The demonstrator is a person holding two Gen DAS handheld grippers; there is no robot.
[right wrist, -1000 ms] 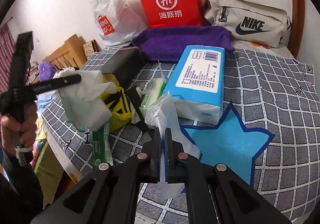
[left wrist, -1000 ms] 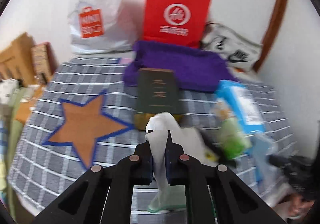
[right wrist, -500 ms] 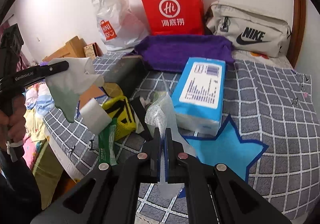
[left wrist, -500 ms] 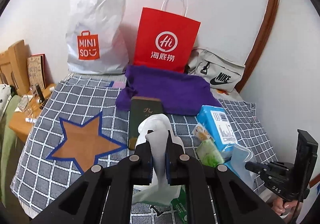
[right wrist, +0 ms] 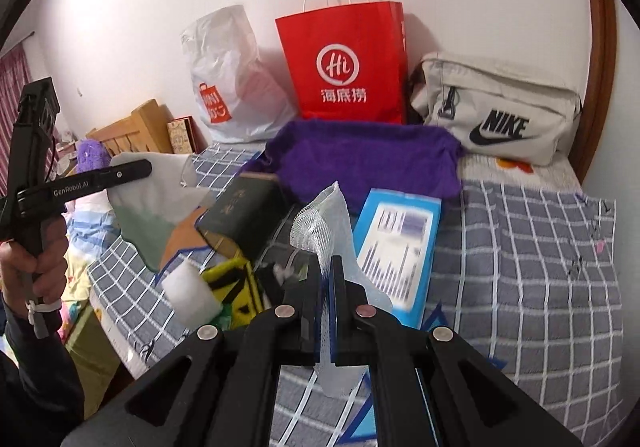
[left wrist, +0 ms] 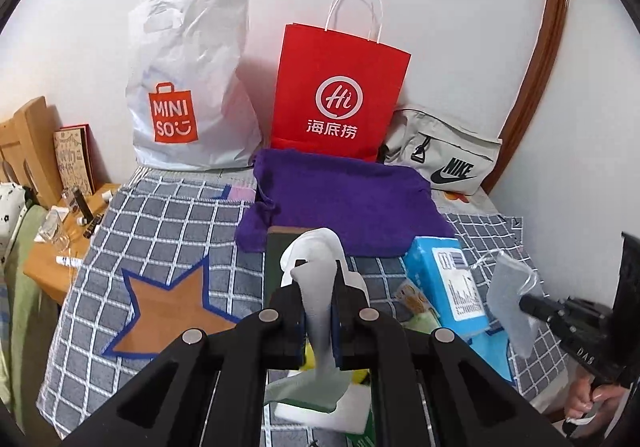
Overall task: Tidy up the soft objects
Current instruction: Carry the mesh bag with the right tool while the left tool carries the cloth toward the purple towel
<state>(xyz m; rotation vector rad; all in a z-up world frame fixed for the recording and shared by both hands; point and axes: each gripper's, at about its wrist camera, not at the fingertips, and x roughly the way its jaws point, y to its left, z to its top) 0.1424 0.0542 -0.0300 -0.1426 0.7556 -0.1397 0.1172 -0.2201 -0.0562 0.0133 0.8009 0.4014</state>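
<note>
**A:** Where are the edges, and where is there open room?

**B:** The checked bedspread [left wrist: 168, 223] ends at the back against the wall, where the white plastic bag [left wrist: 192, 87], the red paper bag [left wrist: 340, 91] and the grey Nike bag [right wrist: 496, 111] stand in a row. The purple towel [left wrist: 348, 203] lies just in front of them. In the left wrist view the bed drops off on the left side to a small wooden table [left wrist: 52, 247]. The part around the orange star [left wrist: 172, 307] is bare. The middle is crowded: a dark green box [right wrist: 244, 211], a blue tissue pack [right wrist: 396, 247] and a yellow and black thing [right wrist: 240, 287] lie close together.

**A:** And the two tools?

**B:** Both point down at a slant over the bed. The left gripper [left wrist: 318, 311] is closed on a white and green sheet [right wrist: 156, 203], which hangs free above the bed. The right gripper [right wrist: 328, 303] is closed on a piece of white mesh cloth [right wrist: 324, 223], also lifted off the cover. The left hand [right wrist: 32, 263] grips its handle beyond the left edge of the bed, and the right hand [left wrist: 592, 403] is at the near right corner.
</note>
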